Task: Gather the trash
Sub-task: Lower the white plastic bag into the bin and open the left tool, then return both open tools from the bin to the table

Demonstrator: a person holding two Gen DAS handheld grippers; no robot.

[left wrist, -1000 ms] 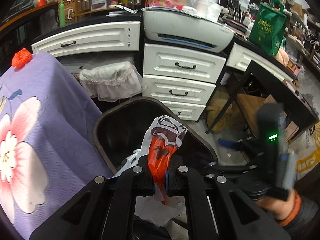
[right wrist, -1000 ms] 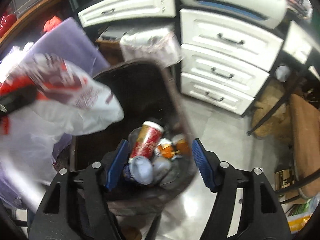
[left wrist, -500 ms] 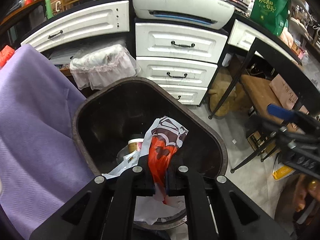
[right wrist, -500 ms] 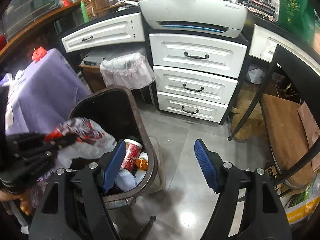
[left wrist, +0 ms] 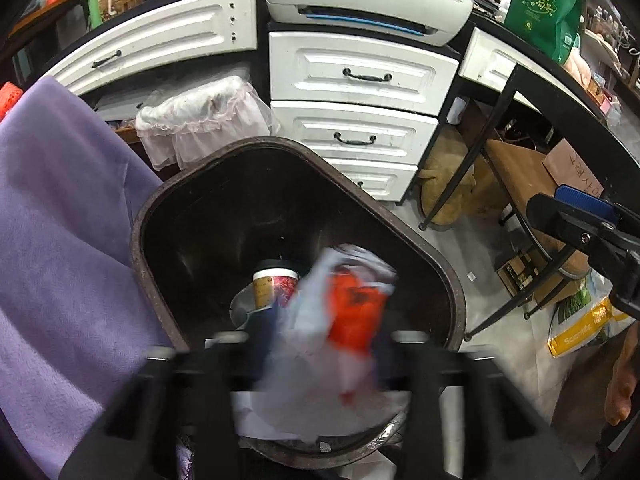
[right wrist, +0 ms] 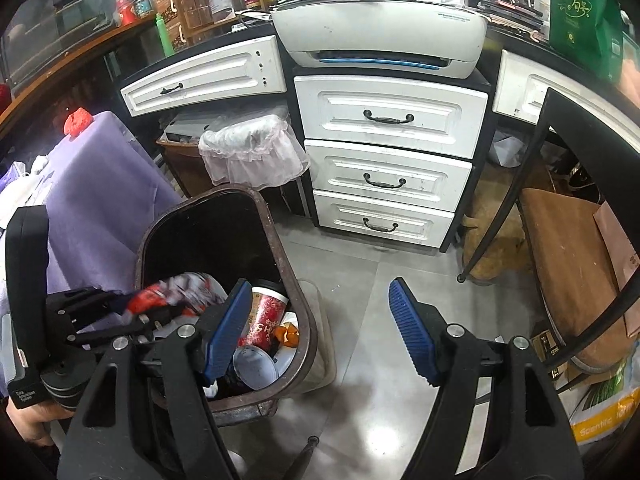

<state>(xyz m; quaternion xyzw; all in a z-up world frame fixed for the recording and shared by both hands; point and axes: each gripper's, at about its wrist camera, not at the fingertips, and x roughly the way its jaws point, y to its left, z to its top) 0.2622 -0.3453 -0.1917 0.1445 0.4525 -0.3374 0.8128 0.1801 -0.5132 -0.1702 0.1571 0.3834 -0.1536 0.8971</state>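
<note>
Left gripper point(left wrist: 320, 344) jaws opening, we release plastic bag point(left wrist: 340, 320) it clamped a second ago; bag dropping into bin point(left wrist: 138, 240); right gripper point(right wrist: 320, 332) open, empty.

White three-drawer cabinet point(right wrist: 384, 152) against the back, black handles. White printer point(right wrist: 380, 40) on top. Green tote bag point(right wrist: 584, 20) on the counter, right. Purple cloth point(right wrist: 100, 200) draped at left. Lace-trimmed cover point(right wrist: 252, 152) beside the drawers. Grey tiled floor point(right wrist: 360, 360).
</note>
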